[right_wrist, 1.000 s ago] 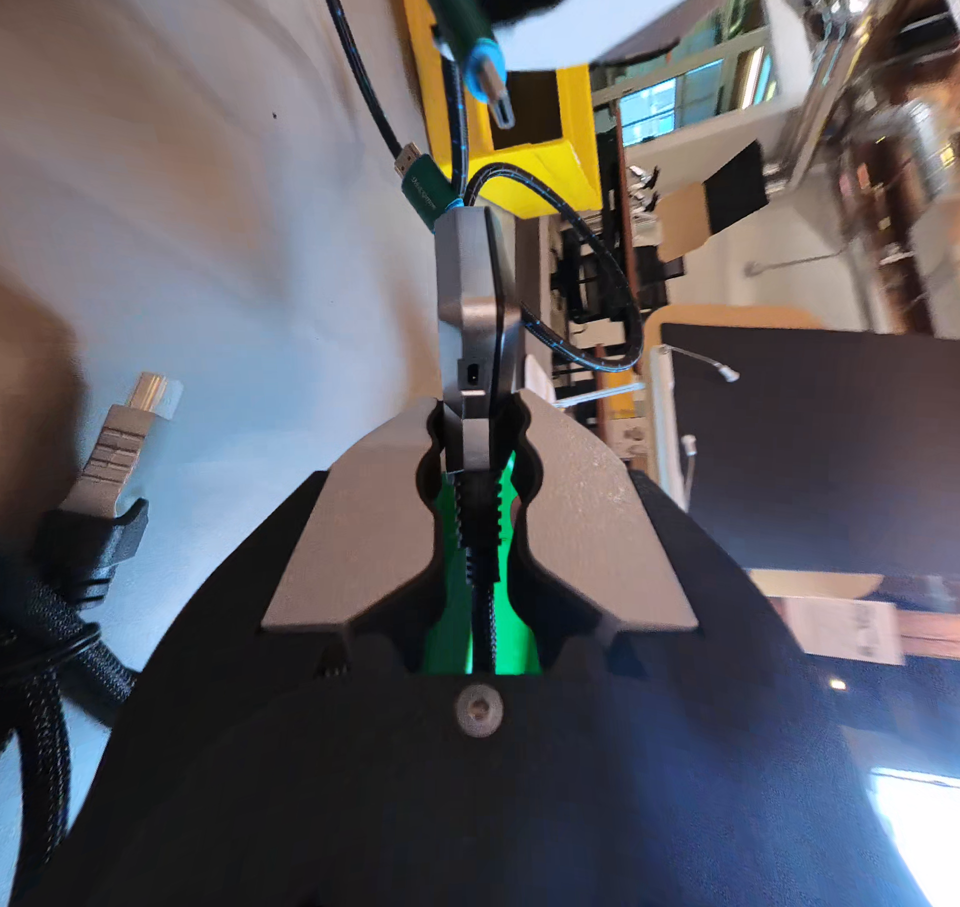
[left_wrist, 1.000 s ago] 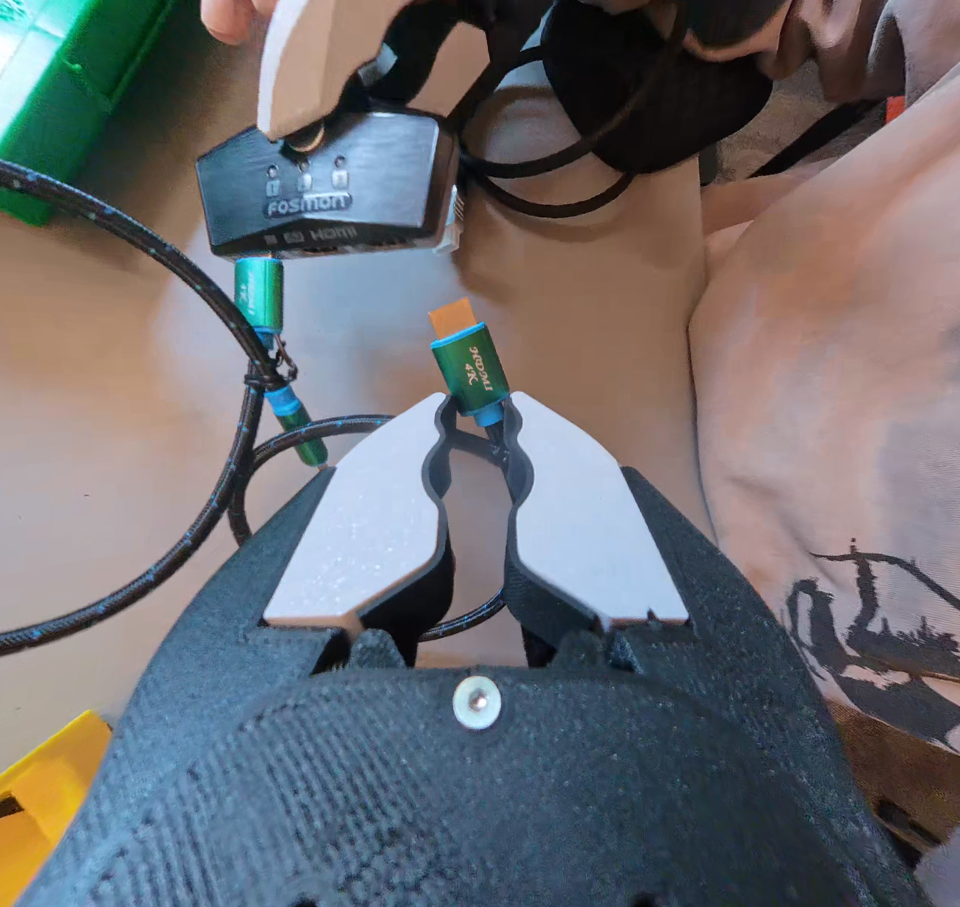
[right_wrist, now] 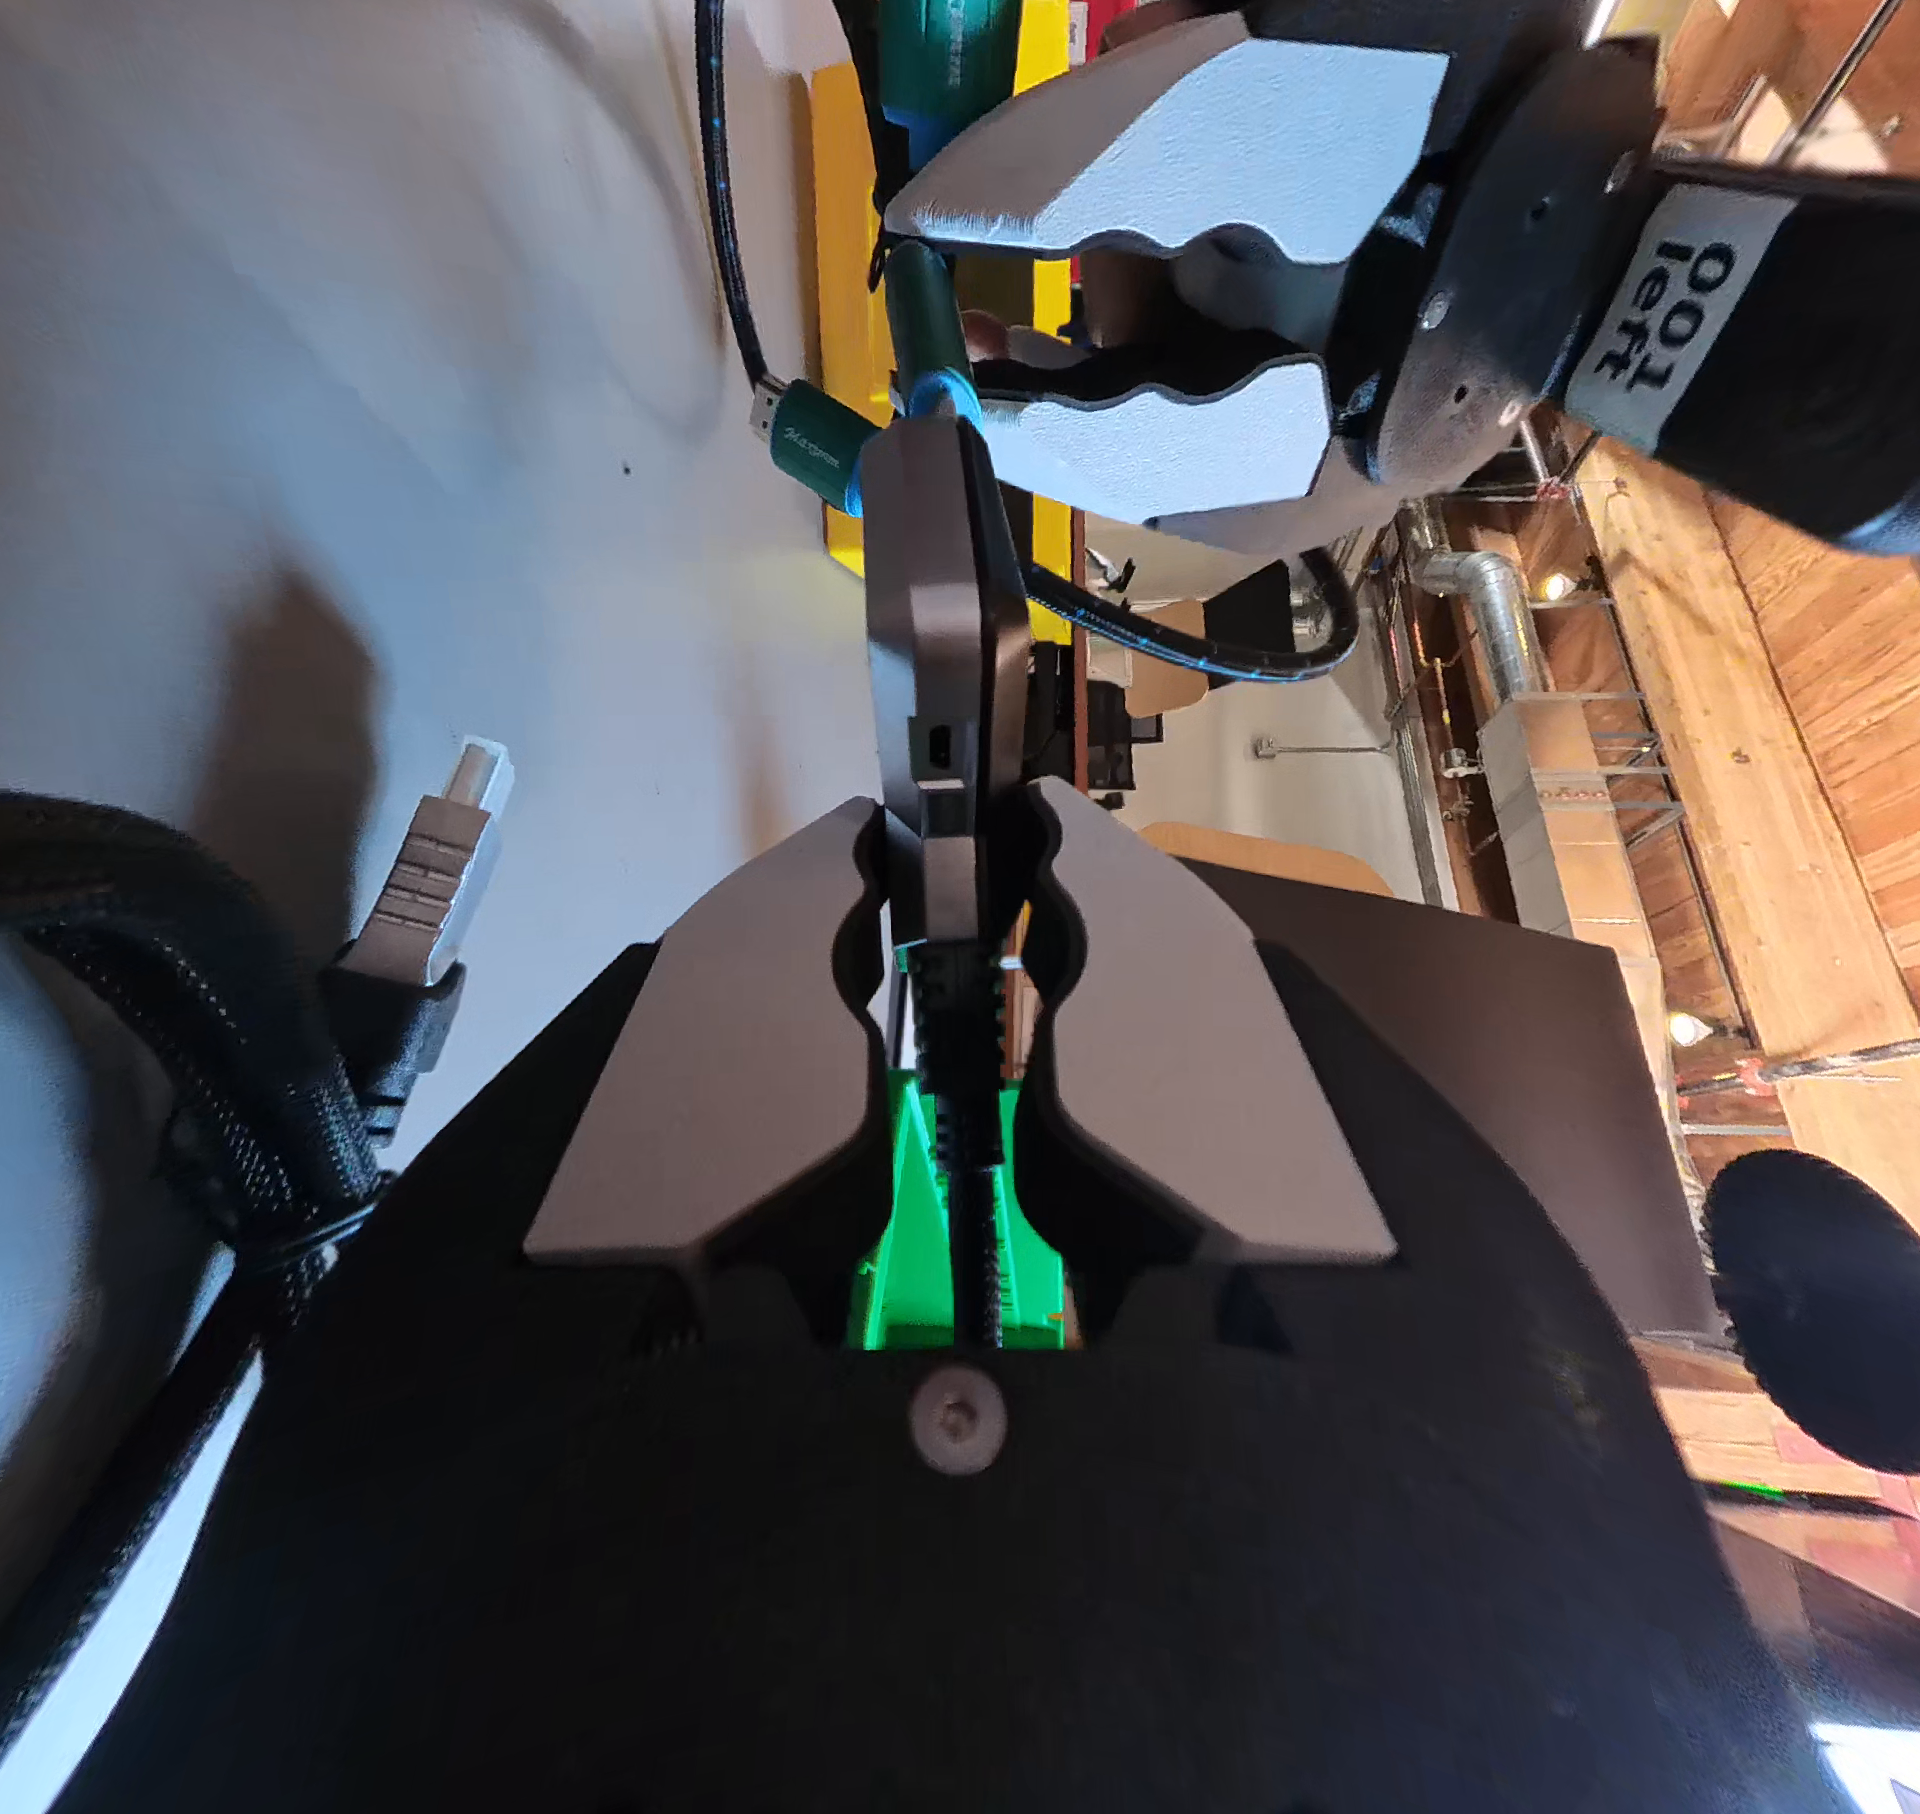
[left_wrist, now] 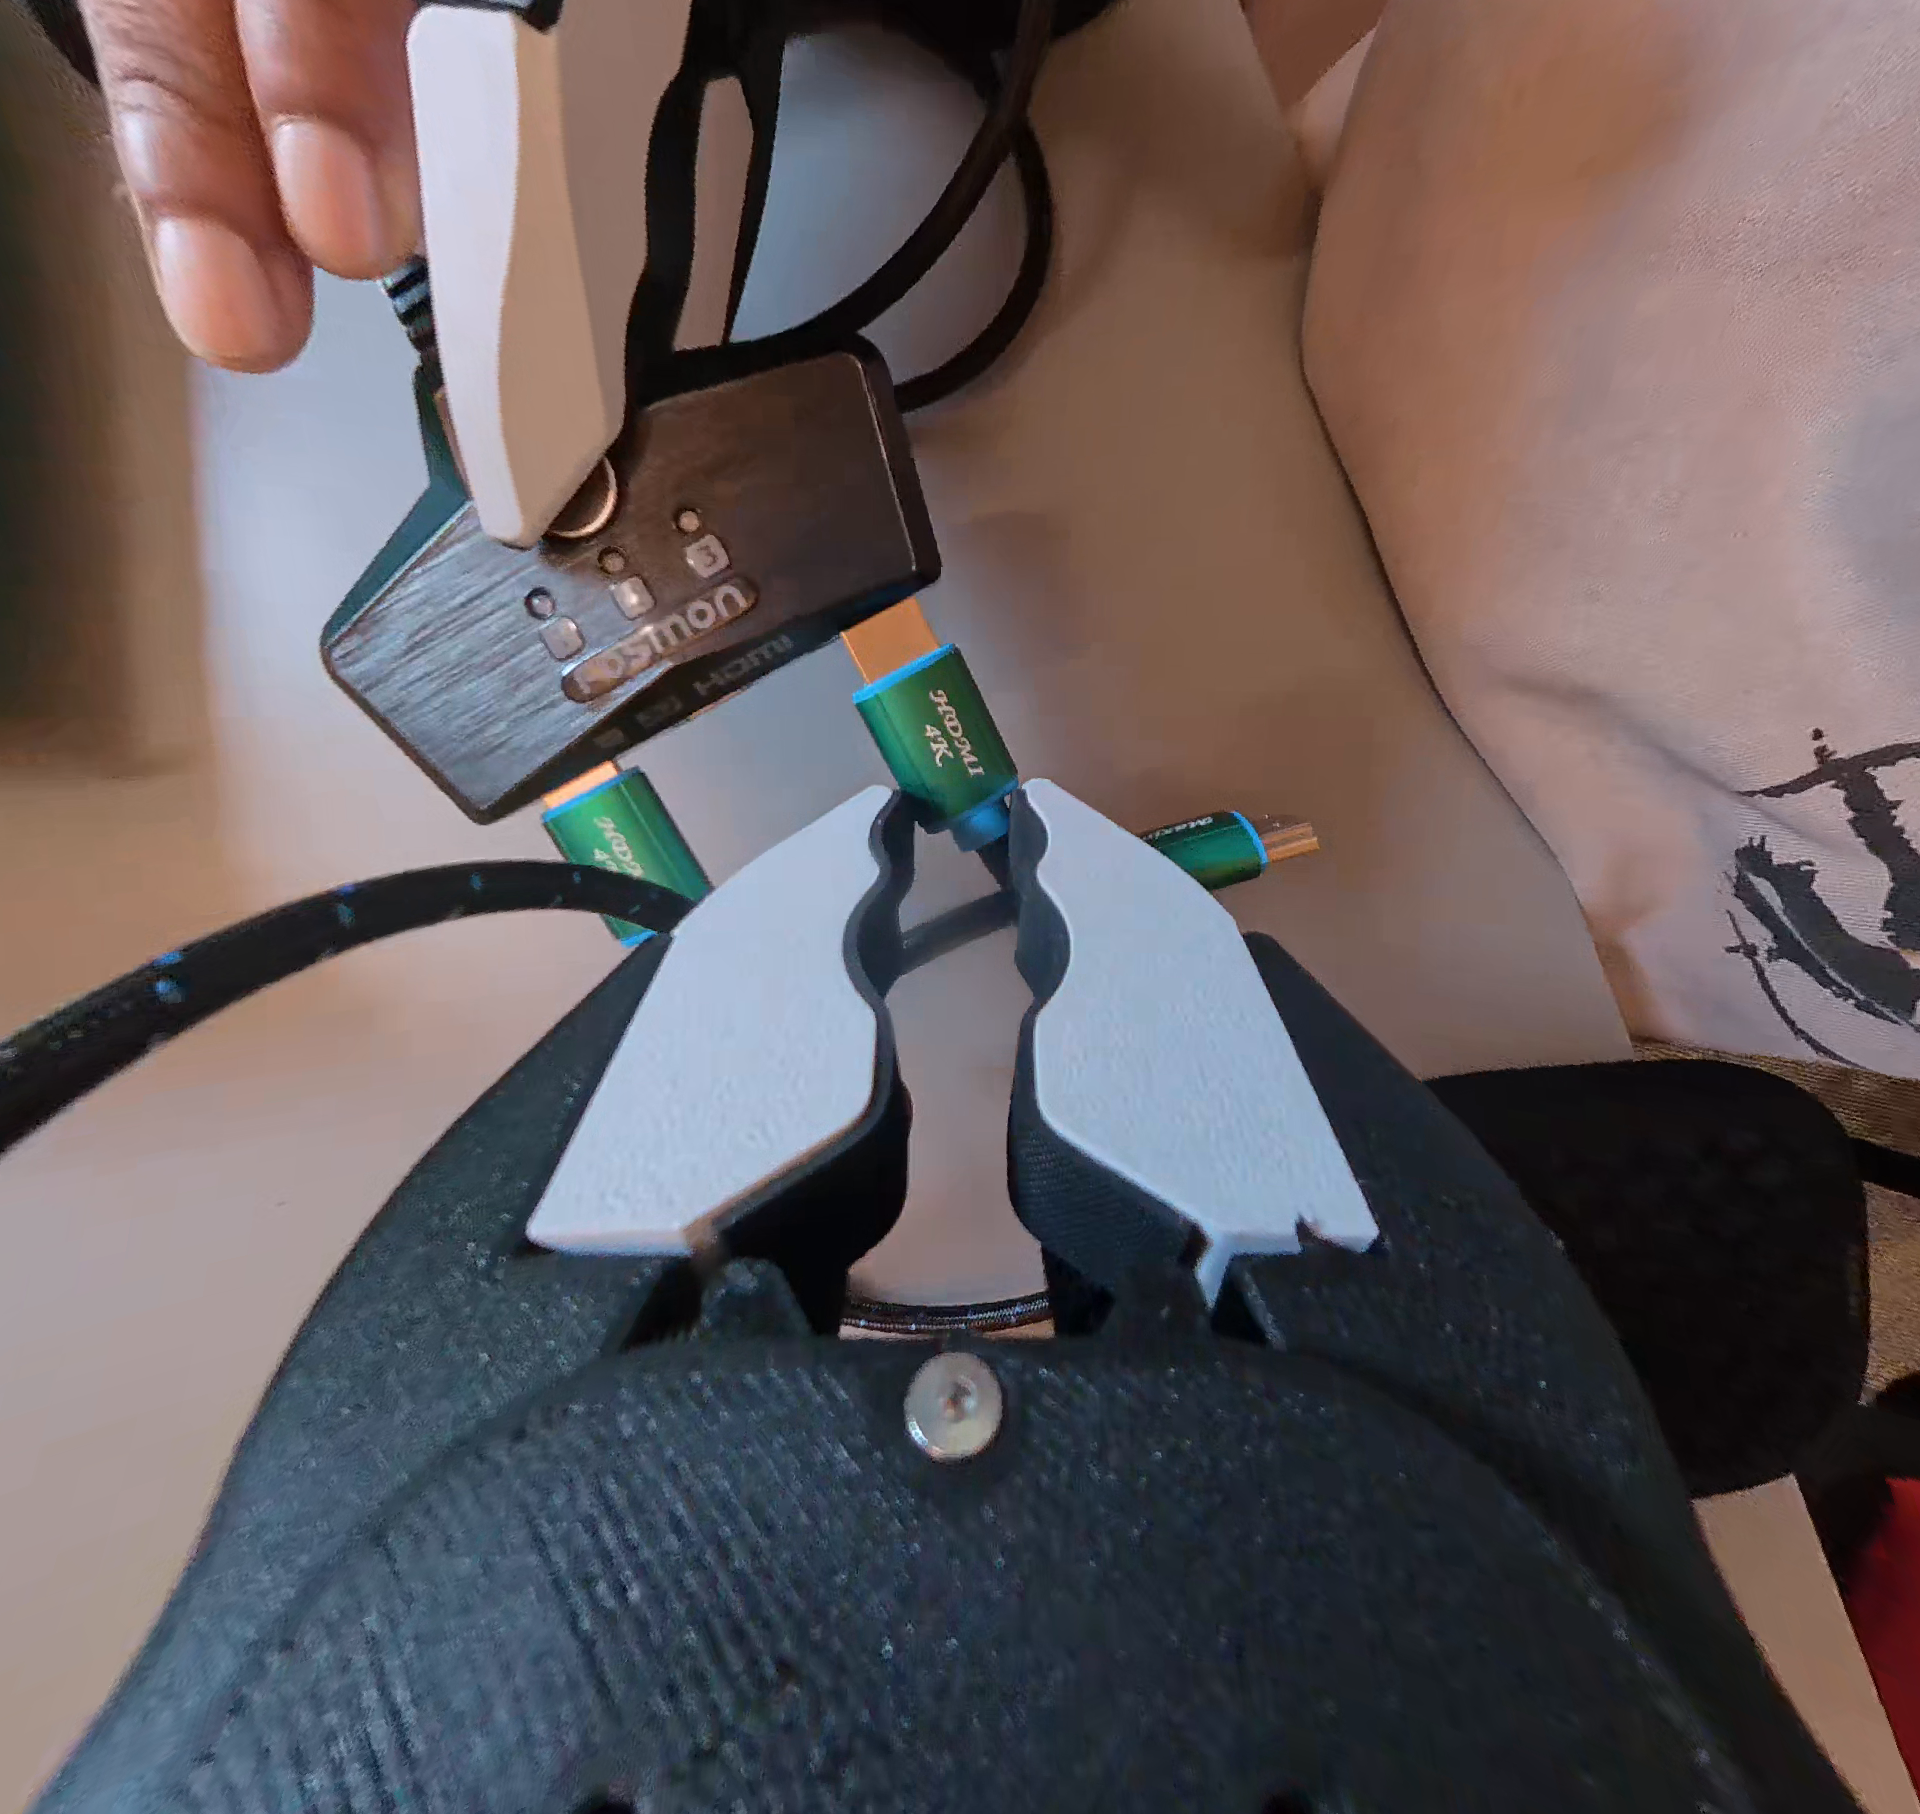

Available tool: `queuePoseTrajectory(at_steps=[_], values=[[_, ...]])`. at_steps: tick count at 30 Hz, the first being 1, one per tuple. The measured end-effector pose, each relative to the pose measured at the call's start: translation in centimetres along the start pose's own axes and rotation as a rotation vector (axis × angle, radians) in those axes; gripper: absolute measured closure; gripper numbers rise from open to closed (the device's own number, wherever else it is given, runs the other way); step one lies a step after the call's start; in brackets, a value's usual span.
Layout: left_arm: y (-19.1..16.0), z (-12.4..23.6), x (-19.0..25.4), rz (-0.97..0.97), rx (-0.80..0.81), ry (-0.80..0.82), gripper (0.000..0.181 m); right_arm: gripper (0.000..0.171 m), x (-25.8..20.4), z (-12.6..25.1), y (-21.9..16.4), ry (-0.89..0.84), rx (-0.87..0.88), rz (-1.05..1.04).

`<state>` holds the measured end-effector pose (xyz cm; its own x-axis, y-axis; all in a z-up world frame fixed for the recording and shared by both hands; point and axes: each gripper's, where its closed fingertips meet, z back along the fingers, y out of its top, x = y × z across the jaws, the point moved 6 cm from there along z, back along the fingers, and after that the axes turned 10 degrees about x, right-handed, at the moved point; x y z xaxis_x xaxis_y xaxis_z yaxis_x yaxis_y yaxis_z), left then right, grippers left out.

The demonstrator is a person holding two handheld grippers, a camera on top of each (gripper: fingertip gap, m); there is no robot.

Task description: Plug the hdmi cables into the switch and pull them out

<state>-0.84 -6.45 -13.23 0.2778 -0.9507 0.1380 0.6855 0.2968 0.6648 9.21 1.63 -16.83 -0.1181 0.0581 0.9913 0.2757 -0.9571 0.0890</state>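
Between the fingertips of the left gripper (left_wrist: 956, 814), a green plug (left_wrist: 930, 741) with a blue collar is pinched at its rear; its gold tip touches the black brushed switch (left_wrist: 634, 580) just ahead. Gold script marks the plug and pale lettering the switch. A second plug (left_wrist: 613, 839) sits in the switch. The right gripper (right_wrist: 956, 808) clamps the switch edge-on at its cable end.

Bright daylight, soft shadows on the table (right_wrist: 312, 310); wide-angle bending at edges (right wrist view slightly blurred).
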Motion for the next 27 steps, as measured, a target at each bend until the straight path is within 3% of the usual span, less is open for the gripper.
queuePoseTrajectory(at_steps=[12,27], values=[[-0.69,-0.73,-0.32,0.012,-0.075,-0.037,0.163,0.148,-0.45,-0.23,0.64,-0.012,-0.024,0.078],[0.06,-0.13,-0.04,0.086,0.111,-0.082,0.163,0.147,0.01,-0.63,0.56,-0.096,-0.063,0.083]])
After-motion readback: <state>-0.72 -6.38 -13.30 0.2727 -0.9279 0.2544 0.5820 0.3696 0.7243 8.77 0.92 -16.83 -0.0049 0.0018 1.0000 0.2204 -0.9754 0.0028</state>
